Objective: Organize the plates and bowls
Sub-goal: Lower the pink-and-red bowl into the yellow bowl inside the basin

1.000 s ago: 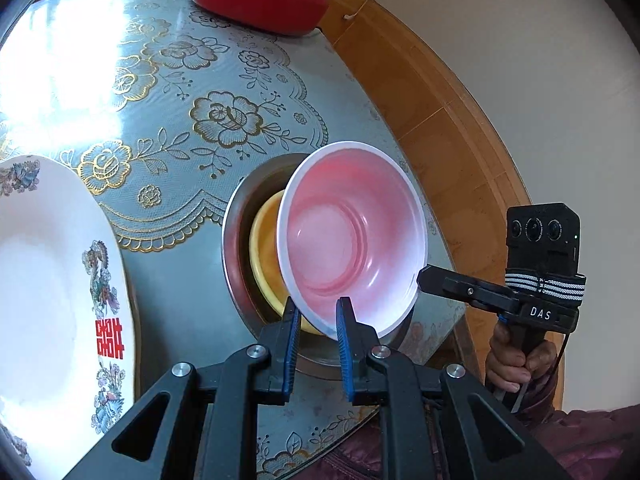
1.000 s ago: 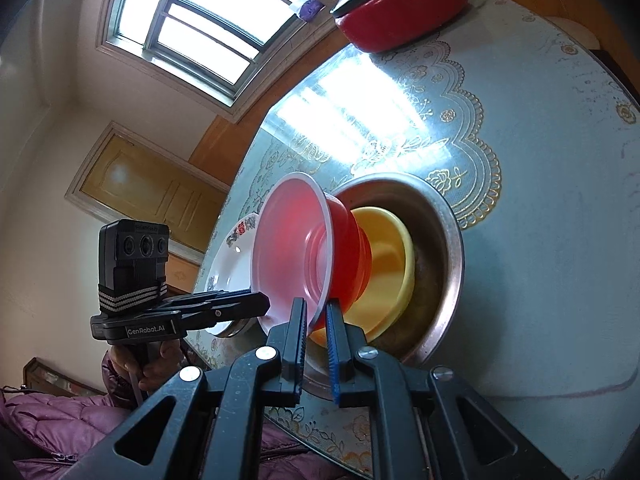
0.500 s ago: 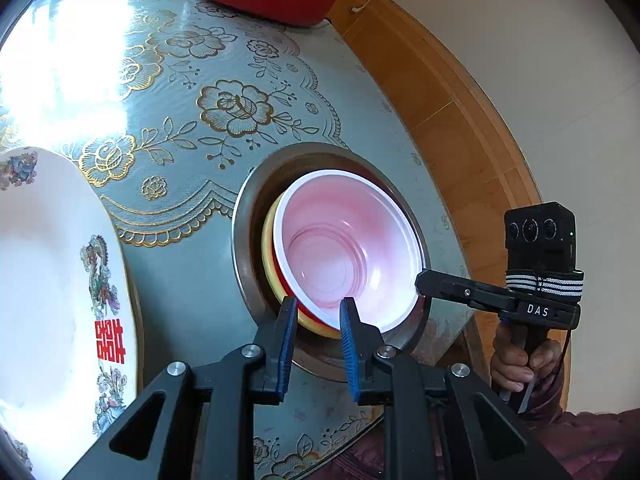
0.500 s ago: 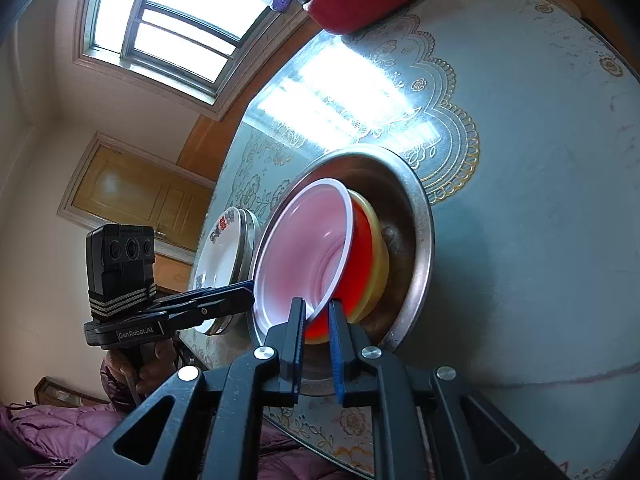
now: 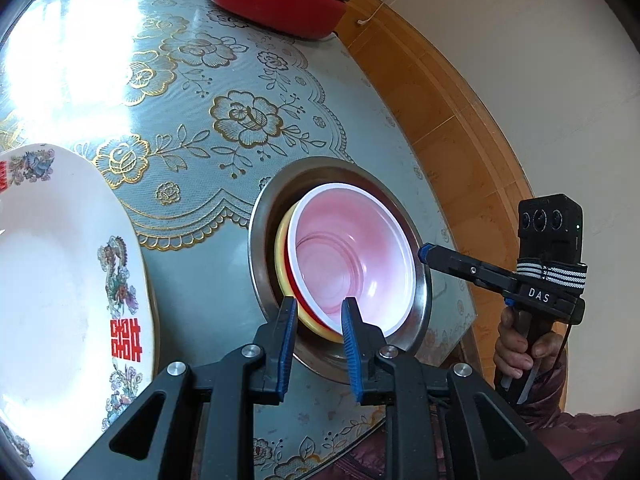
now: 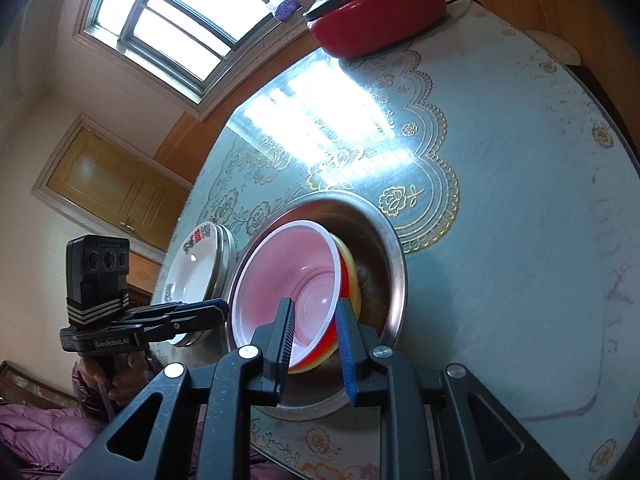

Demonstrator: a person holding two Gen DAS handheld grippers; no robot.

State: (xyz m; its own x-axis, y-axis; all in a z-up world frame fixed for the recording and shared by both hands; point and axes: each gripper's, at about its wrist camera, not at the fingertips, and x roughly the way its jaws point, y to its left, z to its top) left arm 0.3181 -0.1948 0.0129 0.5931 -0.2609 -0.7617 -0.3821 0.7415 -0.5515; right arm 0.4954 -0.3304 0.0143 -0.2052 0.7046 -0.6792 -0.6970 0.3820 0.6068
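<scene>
A red bowl (image 5: 352, 256) with a white rim sits nested in a yellow bowl (image 5: 282, 268) inside a steel basin (image 5: 260, 232). My left gripper (image 5: 319, 316) straddles the bowl's near rim; its blue pads stand slightly apart and do not press on the rim. In the right wrist view, my right gripper (image 6: 315, 316) straddles the other side of the red bowl (image 6: 296, 276). Its jaws are opening, with the rim loose between them. A white flowered plate (image 5: 60, 260) lies left of the basin.
A red lidded cooker (image 5: 276, 0) stands at the table's far edge. The round table's wooden border (image 5: 448, 112) curves close behind the basin. In the right wrist view the plate (image 6: 192, 268) rests on a steel dish (image 6: 227, 256). A hand (image 5: 520, 348) holds the right gripper's handle.
The red bowl came down from a tilted hold and settled into the yellow bowl. Both grippers' pads have parted from its rim.
</scene>
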